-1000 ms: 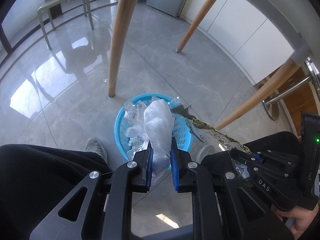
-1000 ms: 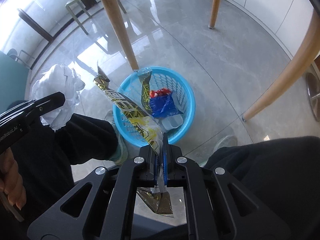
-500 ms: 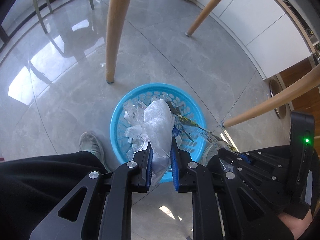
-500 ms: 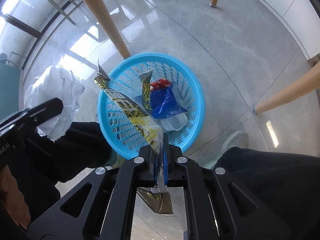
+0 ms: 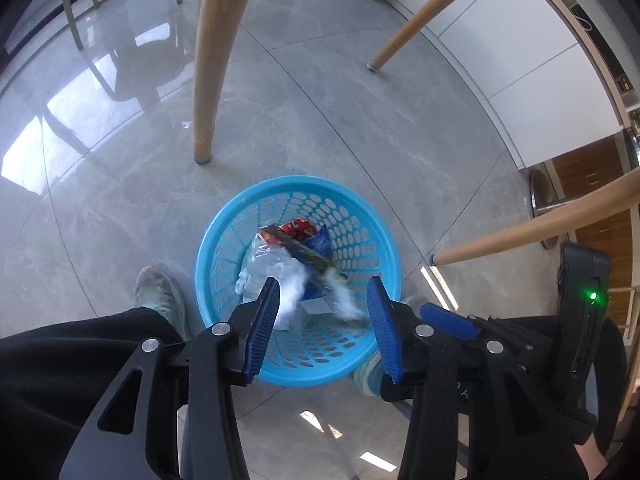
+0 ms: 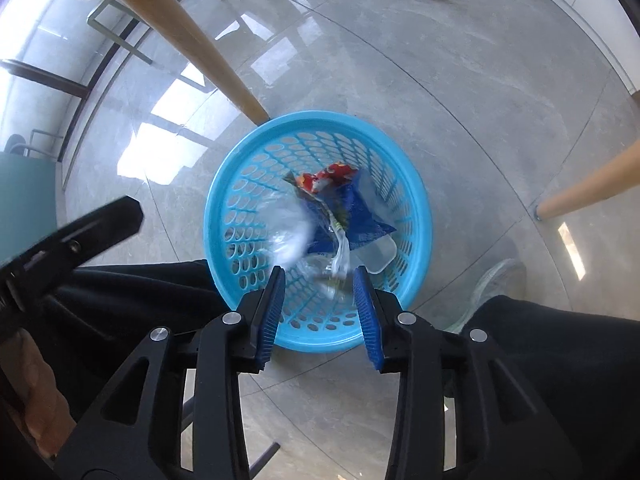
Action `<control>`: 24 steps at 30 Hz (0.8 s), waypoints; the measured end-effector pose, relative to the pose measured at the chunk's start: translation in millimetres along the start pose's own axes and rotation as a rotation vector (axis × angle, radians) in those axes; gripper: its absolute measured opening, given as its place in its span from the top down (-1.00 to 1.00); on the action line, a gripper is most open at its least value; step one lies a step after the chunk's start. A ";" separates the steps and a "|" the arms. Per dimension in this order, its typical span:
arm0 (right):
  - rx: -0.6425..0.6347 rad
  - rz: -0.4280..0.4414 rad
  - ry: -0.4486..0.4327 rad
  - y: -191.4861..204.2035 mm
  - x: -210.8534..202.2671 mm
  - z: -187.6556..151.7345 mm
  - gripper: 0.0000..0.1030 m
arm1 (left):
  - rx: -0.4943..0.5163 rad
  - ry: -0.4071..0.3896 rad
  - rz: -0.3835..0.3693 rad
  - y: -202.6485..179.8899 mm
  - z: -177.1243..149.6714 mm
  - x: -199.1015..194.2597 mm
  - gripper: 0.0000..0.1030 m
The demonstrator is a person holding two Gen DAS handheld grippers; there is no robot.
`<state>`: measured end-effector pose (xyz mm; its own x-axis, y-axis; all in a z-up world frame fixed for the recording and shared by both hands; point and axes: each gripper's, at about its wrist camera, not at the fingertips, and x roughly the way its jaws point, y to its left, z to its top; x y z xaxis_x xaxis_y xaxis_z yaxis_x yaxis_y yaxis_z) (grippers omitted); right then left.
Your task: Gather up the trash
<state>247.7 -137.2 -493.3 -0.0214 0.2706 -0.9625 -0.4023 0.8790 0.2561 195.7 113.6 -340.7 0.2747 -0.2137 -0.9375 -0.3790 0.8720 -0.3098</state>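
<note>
A blue perforated basket point(image 5: 224, 240) point(image 6: 416, 208) stands on the floor below both grippers. My left gripper point(image 5: 322, 298) is open and empty above its near rim. My right gripper point(image 6: 318, 286) is open and empty too. A crumpled white wad point(image 5: 288, 280) point(image 6: 290, 236) and a yellow-green wrapper point(image 5: 344, 300) point(image 6: 340, 248) are blurred, dropping inside the basket. A red and blue snack bag point(image 5: 304, 236) point(image 6: 352, 212) and a clear plastic cup point(image 6: 380, 254) lie in it.
Wooden table legs point(image 5: 212, 60) point(image 6: 188, 36) point(image 5: 532, 236) stand around the basket on the grey tiled floor. My dark trousers and shoes point(image 5: 160, 292) flank the basket. White cabinets point(image 5: 540, 60) line the right wall. A chair point(image 5: 80, 4) stands far left.
Both grippers opened and let go: the white wad and the yellow-green wrapper have fallen into the basket. Both grippers have moved closer over the basket.
</note>
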 end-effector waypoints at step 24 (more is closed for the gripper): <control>-0.214 -0.008 -0.136 21.1 -124.6 -66.1 -0.07 | 0.150 -0.090 0.076 -6.4 -62.7 -107.4 -0.34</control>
<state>181.3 -178.2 -374.0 0.1000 0.3273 -0.9396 -0.5869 0.7820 0.2099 113.2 103.4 -248.0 0.3308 -0.1103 -0.9372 -0.2676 0.9414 -0.2053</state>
